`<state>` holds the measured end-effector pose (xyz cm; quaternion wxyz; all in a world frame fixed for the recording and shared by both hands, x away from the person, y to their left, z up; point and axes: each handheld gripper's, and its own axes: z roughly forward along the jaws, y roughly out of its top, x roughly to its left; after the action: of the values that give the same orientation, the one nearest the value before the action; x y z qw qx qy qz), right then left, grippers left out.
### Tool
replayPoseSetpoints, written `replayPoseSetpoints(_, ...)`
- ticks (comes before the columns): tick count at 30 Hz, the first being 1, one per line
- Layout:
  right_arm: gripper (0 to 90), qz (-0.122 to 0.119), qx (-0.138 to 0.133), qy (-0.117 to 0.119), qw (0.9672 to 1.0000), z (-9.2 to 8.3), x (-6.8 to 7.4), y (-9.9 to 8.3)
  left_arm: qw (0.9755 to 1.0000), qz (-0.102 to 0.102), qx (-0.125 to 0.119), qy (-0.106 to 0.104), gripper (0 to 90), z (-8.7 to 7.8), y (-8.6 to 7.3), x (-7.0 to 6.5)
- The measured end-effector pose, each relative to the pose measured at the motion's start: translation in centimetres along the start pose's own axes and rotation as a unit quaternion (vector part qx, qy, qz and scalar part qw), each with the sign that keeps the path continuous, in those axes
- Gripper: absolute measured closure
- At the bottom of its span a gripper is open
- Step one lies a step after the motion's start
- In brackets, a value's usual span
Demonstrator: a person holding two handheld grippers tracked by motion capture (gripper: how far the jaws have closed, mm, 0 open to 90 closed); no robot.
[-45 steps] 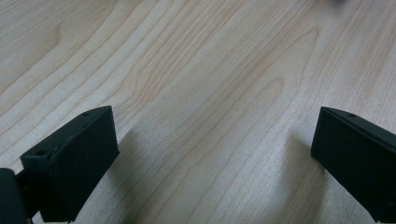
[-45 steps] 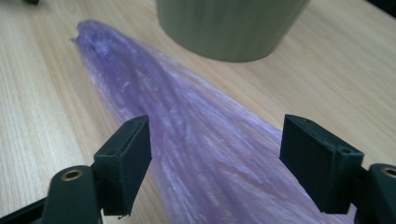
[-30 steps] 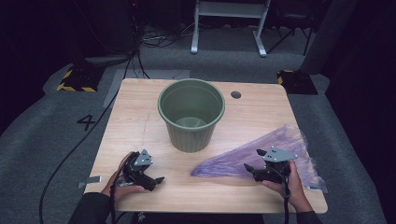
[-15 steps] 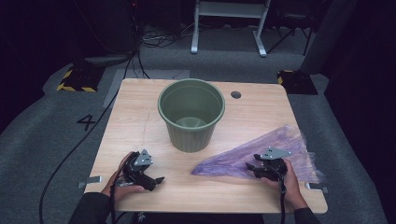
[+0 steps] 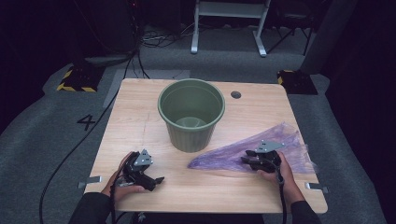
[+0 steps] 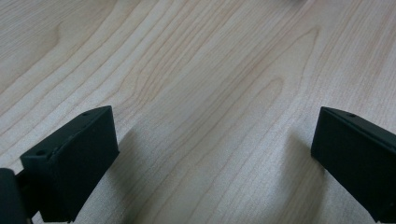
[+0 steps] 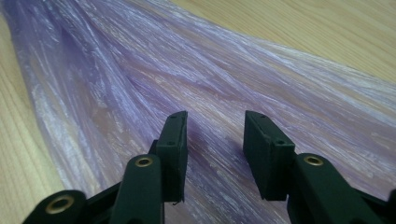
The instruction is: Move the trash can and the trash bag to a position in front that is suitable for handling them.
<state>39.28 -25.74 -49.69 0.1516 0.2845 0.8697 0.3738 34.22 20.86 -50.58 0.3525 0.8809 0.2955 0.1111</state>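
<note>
A: Two hand-held grippers sit low at the desk's (image 5: 140,116) near edge. The left hand-held gripper (image 5: 156,179) gapes wide over bare pale wood.

B: And the right hand-held gripper (image 5: 246,161)?

A: Jaws just closing, still apart, over the purple plastic bag (image 5: 280,140), which lies flat toward the right edge.

B: The surroundings?

A: Green bucket (image 5: 191,114) mid-desk; grey carpet (image 5: 46,135), cables (image 5: 154,39), dark room.

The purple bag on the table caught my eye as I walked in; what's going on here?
A person holds tongs in each hand at a wooden table. The right tongs are down on the flat purple plastic bag, jaws just closing but still apart, film not yet pinched. The left tongs rest open on bare wood. A green bucket stands upright beside the bag.
</note>
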Motion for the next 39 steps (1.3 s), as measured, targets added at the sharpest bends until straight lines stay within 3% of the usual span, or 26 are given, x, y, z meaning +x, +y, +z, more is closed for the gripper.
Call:
replayPoseSetpoints(6,62.7,-0.022,0.001,0.023,0.9995,1.3,-0.1,1.2,1.0,0.001,0.0,0.0,0.3,0.0,0.0,0.0)
replayPoseSetpoints(14,62.0,-0.061,0.006,0.046,0.9971,3.0,1.4,3.1,1.0,0.0,0.001,0.0,0.3,0.0,0.0,0.0)
replayPoseSetpoints(17,58.2,-0.069,0.004,0.043,0.9967,3.1,2.0,3.5,1.0,0.001,0.0,0.0,0.3,0.0,0.0,0.0)
replayPoseSetpoints(20,53.1,-0.067,-0.013,0.036,0.997,2.4,2.2,3.6,1.0,0.0,0.001,0.0,0.3,0.0,0.0,0.0)
replayPoseSetpoints(23,40.8,-0.05,-0.036,0.007,0.9981,0.9,2.2,3.6,1.0,0.001,0.0,0.0,0.3,0.0,0.0,0.0)
replayPoseSetpoints(25,37.4,-0.034,-0.048,-0.012,0.9982,-0.2,2.2,3.5,1.0,0.0,0.0,0.0,0.3,0.0,0.0,0.0)
replayPoseSetpoints(28,36.5,-0.015,-0.068,-0.049,0.9964,-2.0,2.4,3.3,1.0,0.001,0.0,0.0,0.2,0.0,0.0,0.0)
replayPoseSetpoints(30,33.9,0.007,-0.085,-0.058,0.9946,-3.0,2.6,3.0,1.0,0.001,0.0,0.0,0.2,0.0,0.0,0.0)
replayPoseSetpoints(34,26.7,0.021,-0.087,-0.05,0.9947,-3.6,3.8,2.6,1.0,0.001,0.0,0.0,0.2,0.0,0.0,0.0)
replayPoseSetpoints(39,20.8,-0.002,-0.08,-0.03,0.9963,-2.2,6.3,3.4,1.0,0.003,0.002,0.0,0.0,0.1,0.2,-0.1)
